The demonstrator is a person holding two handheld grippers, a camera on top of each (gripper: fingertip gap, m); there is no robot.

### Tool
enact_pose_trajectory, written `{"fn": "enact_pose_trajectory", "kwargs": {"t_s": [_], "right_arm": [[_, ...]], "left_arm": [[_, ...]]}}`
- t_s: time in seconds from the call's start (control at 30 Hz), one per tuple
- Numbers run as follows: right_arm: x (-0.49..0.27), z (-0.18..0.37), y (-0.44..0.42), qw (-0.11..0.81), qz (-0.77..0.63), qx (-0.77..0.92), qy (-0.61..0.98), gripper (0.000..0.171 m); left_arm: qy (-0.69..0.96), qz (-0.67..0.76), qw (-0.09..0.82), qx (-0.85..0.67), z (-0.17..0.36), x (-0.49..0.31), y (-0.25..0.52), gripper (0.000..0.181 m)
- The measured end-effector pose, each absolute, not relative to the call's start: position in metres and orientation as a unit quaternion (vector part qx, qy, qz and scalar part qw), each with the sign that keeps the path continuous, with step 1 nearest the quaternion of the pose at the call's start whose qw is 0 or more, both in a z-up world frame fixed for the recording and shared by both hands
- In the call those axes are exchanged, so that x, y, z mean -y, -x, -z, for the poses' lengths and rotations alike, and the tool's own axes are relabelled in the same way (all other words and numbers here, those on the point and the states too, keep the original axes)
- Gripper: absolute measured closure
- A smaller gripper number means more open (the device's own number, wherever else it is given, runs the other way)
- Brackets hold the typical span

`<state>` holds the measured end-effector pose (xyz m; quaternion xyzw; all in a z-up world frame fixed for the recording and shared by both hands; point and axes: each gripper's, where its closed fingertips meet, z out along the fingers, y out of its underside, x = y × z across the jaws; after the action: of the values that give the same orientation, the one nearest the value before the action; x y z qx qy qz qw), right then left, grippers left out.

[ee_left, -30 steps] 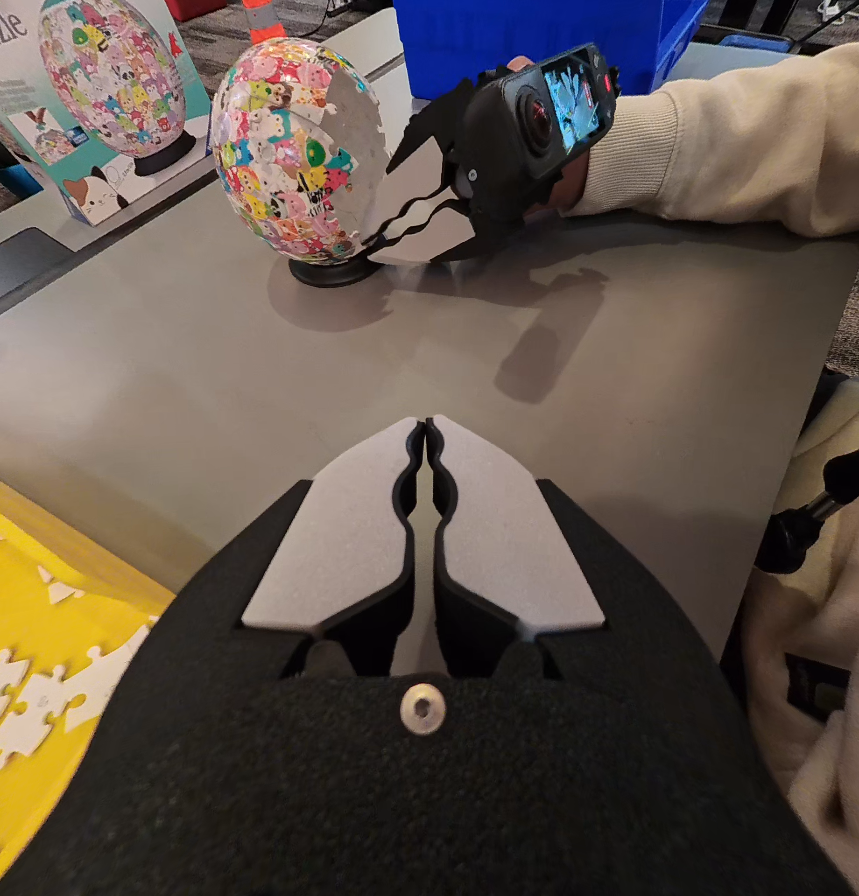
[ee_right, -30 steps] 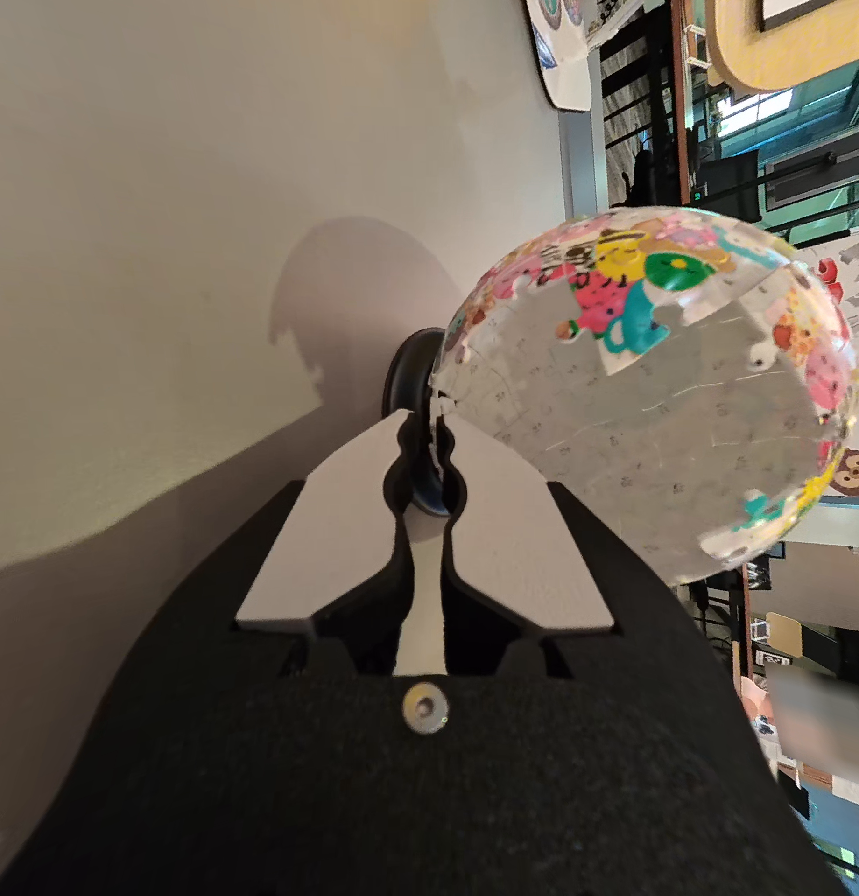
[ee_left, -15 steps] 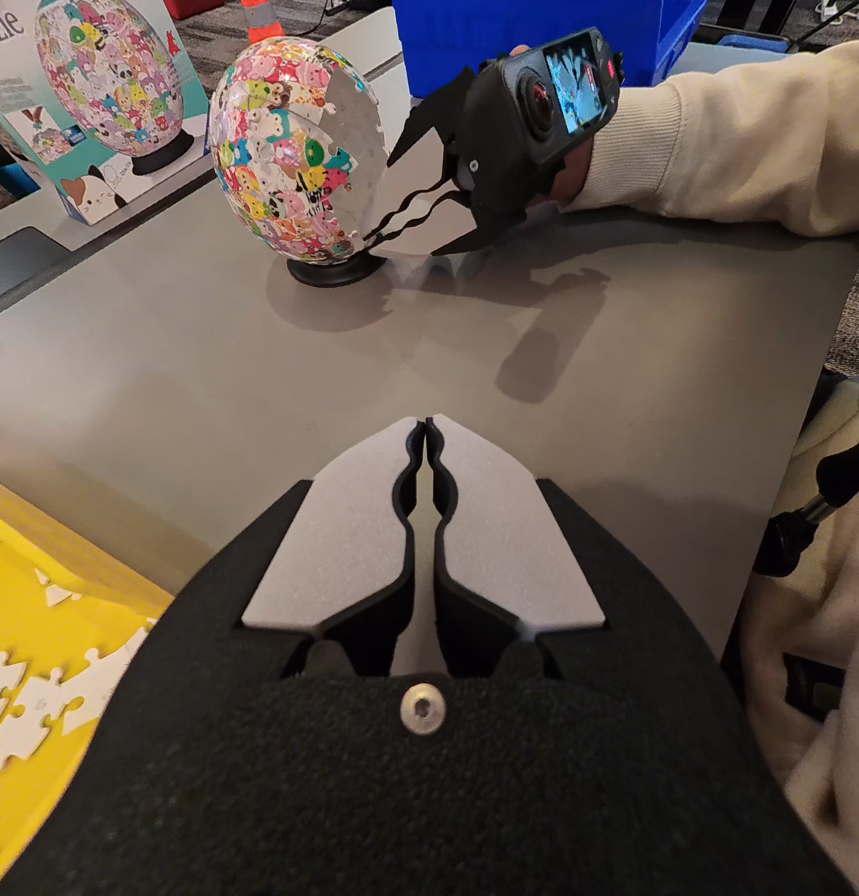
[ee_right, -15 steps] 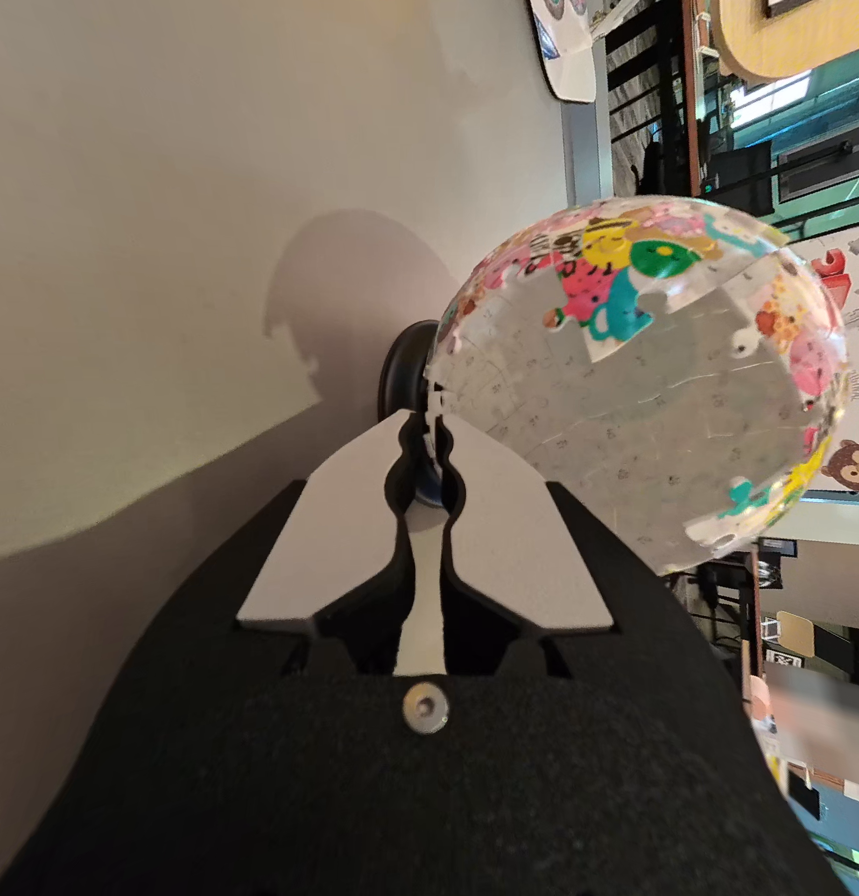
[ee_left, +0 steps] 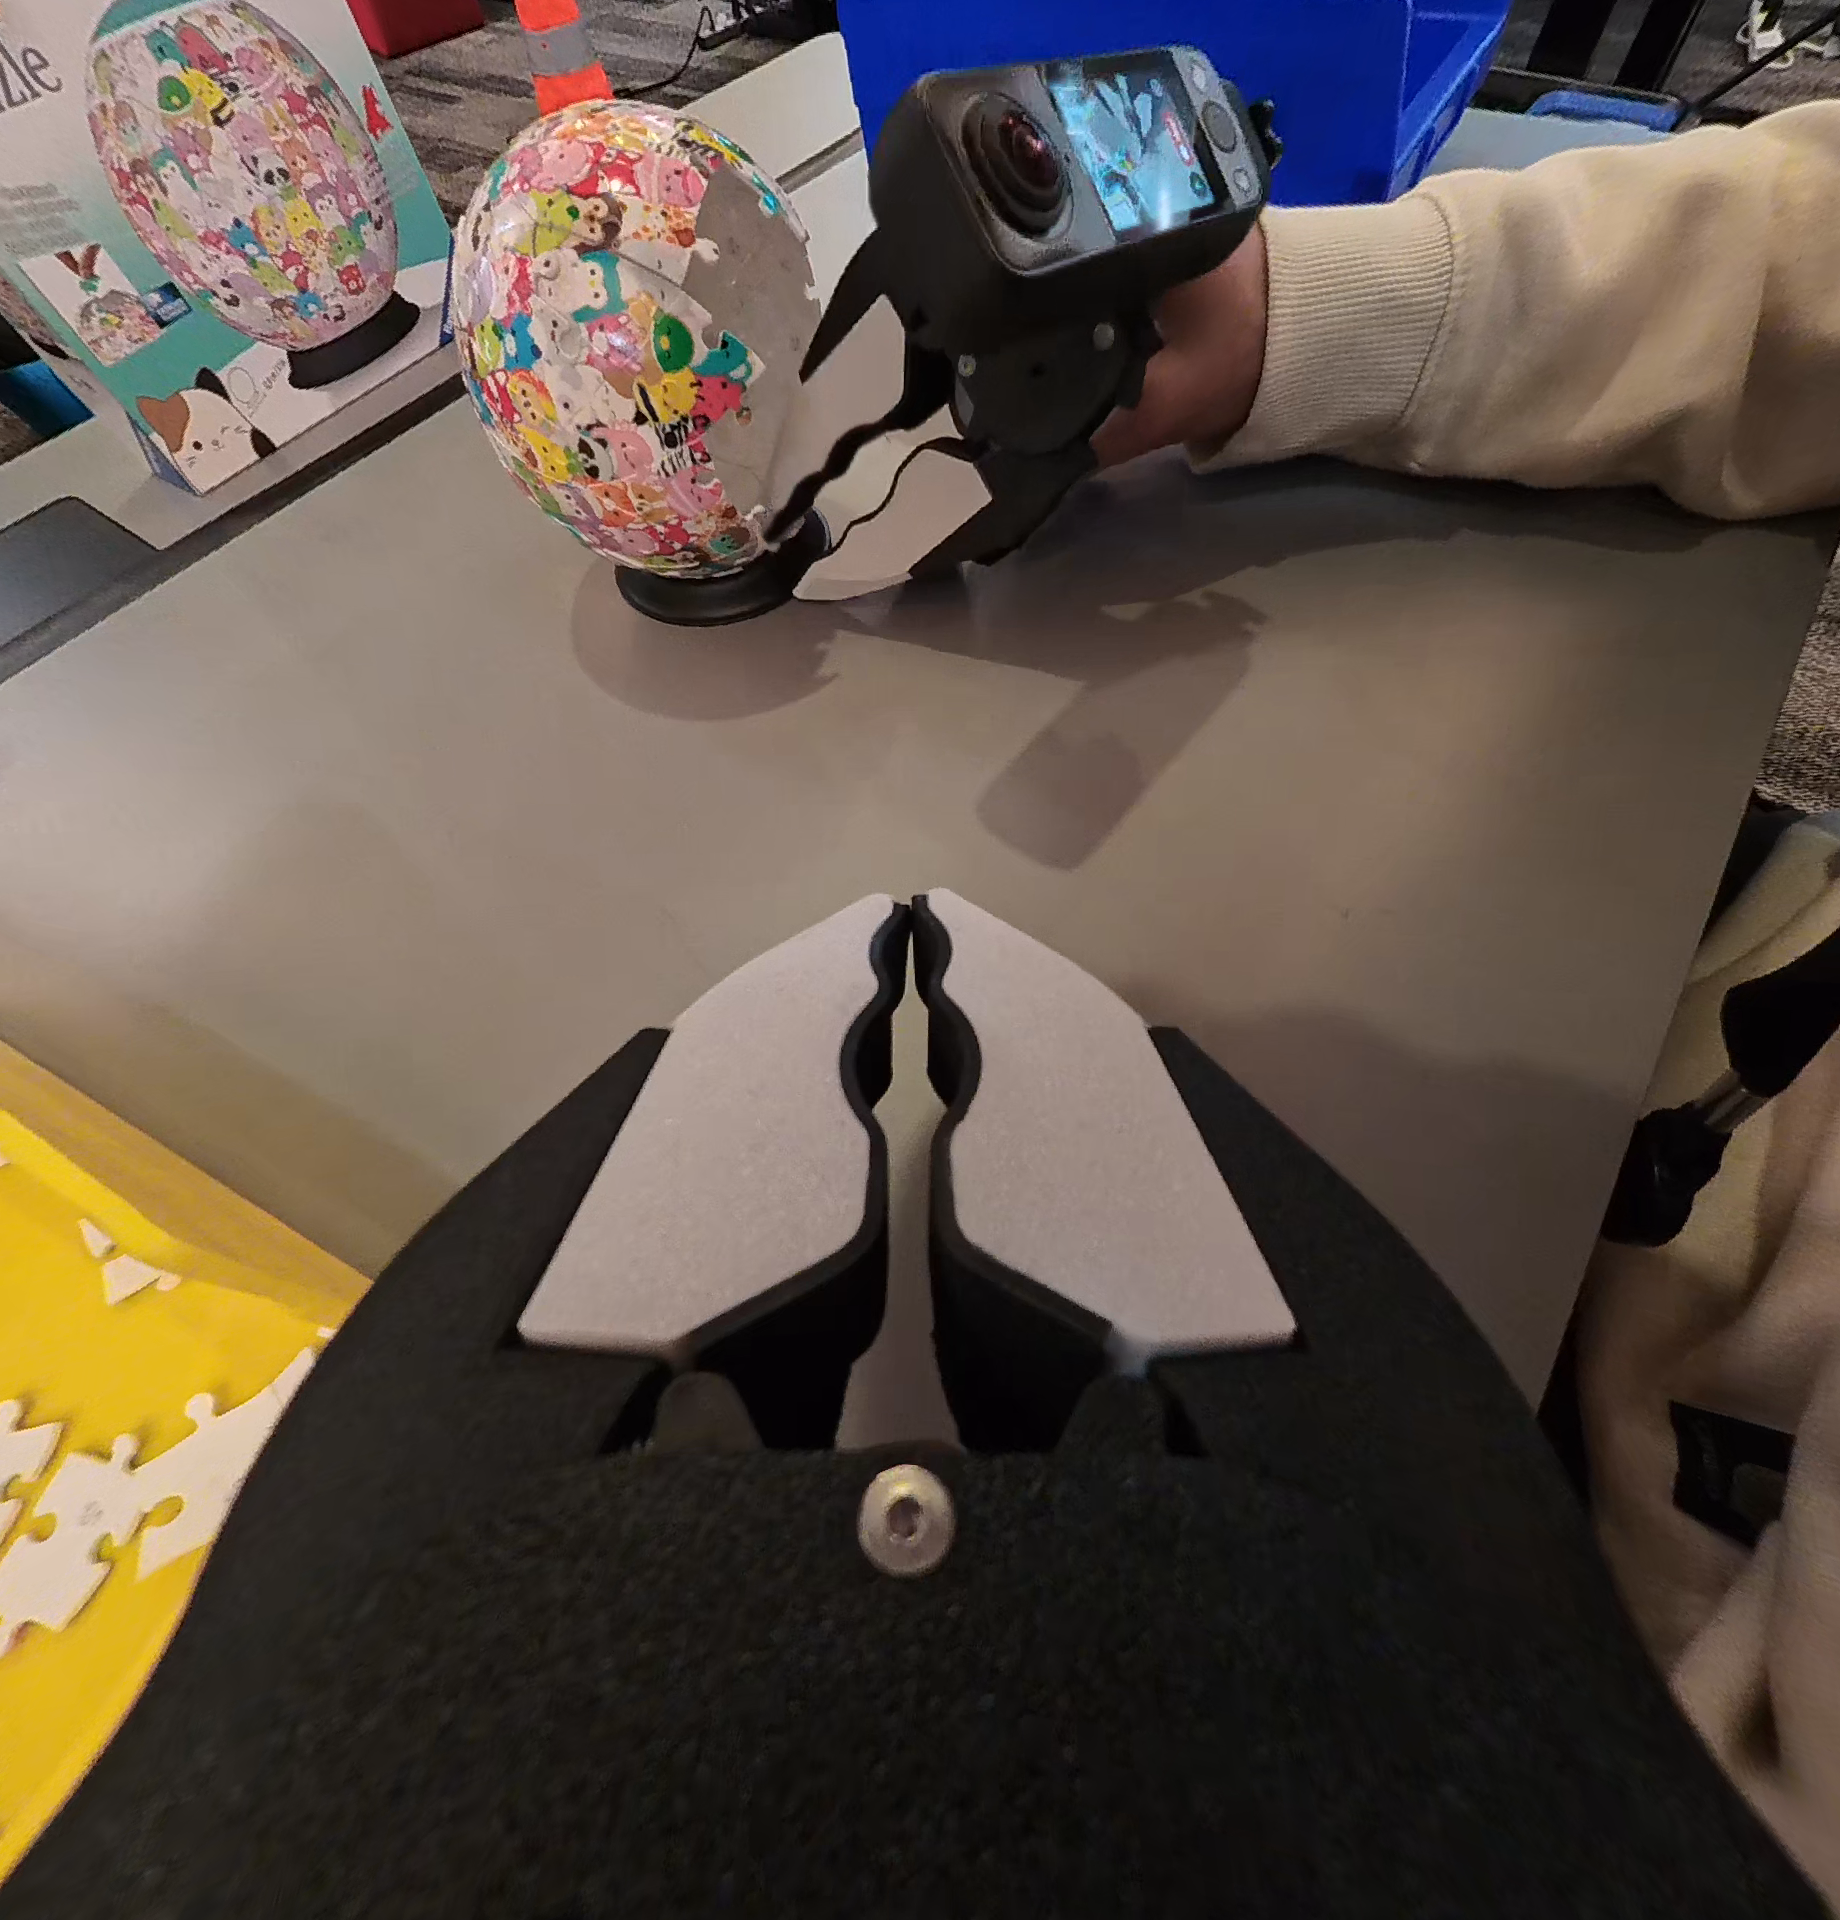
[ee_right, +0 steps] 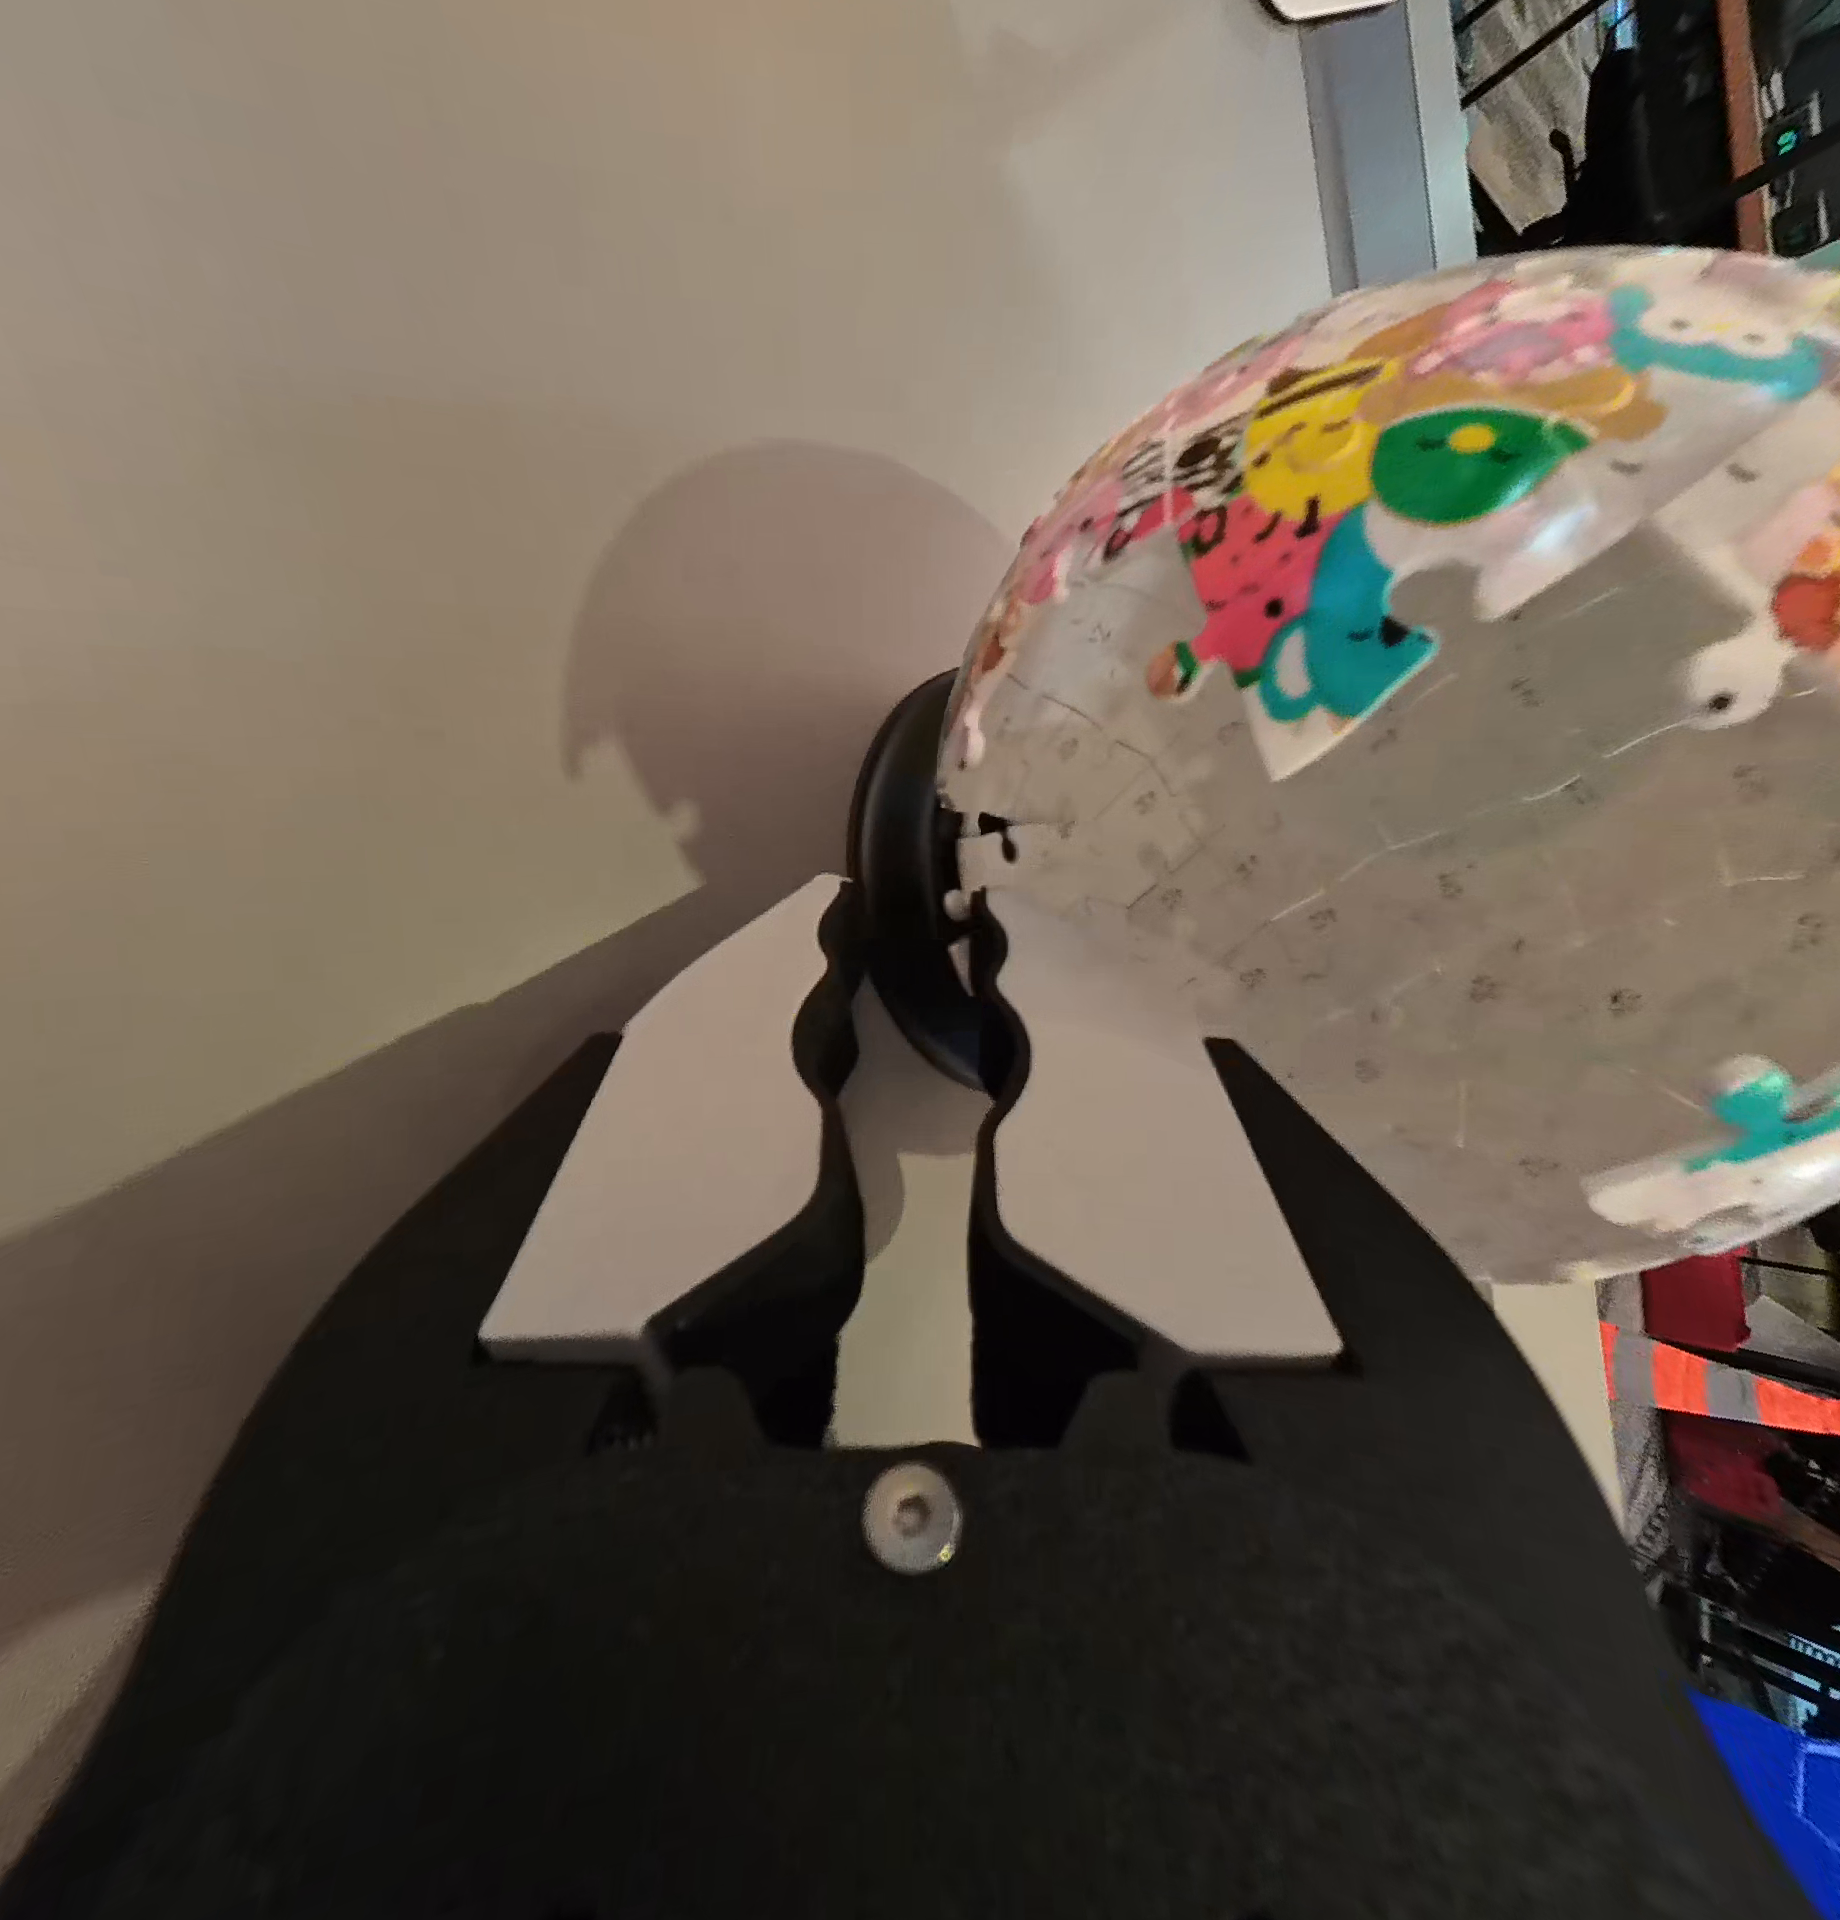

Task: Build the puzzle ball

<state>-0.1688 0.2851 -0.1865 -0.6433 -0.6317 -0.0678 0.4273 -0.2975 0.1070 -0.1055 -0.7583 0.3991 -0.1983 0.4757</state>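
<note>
Puzzle ball [ee_left: 625, 343], half-clad in bright pieces, sat egg-upright on black stand [ee_left: 708, 594] near the counter's [ee_left: 480, 831] far edge, bare grey gap turned toward right gripper [ee_left: 807, 540]. Fingers parted there, straddling the stand's rim, nothing clamped; probably steadying or turning the base. Left gripper [ee_left: 913, 914] hung back by the near edge, fingers pressed together, empty. Loose white pieces [ee_left: 54, 1496] waited in yellow tray [ee_left: 116, 1195] at near left corner.

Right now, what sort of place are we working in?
Probably a workshop or lab space, not a home: a plain grey worktable, a blue storage bin behind it, and an orange-and-grey safety cone on carpeted floor.
</note>
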Motion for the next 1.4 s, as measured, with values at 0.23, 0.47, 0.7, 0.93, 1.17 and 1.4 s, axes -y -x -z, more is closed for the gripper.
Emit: {"fn": "enact_pose_trajectory", "kwargs": {"t_s": [0.23, 0.47, 0.7, 0.93, 1.17, 1.4], "right_arm": [[-0.286, 0.181, 0.168, 0.444, 0.092, 0.634, 0.626, 0.167], [-0.281, 0.173, 0.169, 0.452, 0.120, 0.633, 0.617, 0.169], [-0.277, 0.165, 0.166, 0.409, 0.161, 0.569, 0.695, 0.169], [-0.277, 0.176, 0.167, 0.361, 0.194, 0.561, 0.719, 0.169], [-0.275, 0.172, 0.164, 0.340, 0.198, 0.546, 0.739, 0.169], [-0.275, 0.171, 0.164, 0.339, 0.206, 0.546, 0.738, 0.169]], "left_arm": [[0.759, 0.198, 0.477, -0.397, 0.105, -0.108, 0.299, 0.181], [0.759, 0.197, 0.478, -0.396, 0.104, -0.108, 0.300, 0.181], [0.758, 0.201, 0.481, -0.392, 0.102, -0.108, 0.301, 0.181], [0.757, 0.204, 0.483, -0.390, 0.100, -0.108, 0.303, 0.181], [0.756, 0.205, 0.485, -0.388, 0.098, -0.109, 0.304, 0.181], [0.756, 0.206, 0.486, -0.387, 0.097, -0.110, 0.303, 0.181]]}}
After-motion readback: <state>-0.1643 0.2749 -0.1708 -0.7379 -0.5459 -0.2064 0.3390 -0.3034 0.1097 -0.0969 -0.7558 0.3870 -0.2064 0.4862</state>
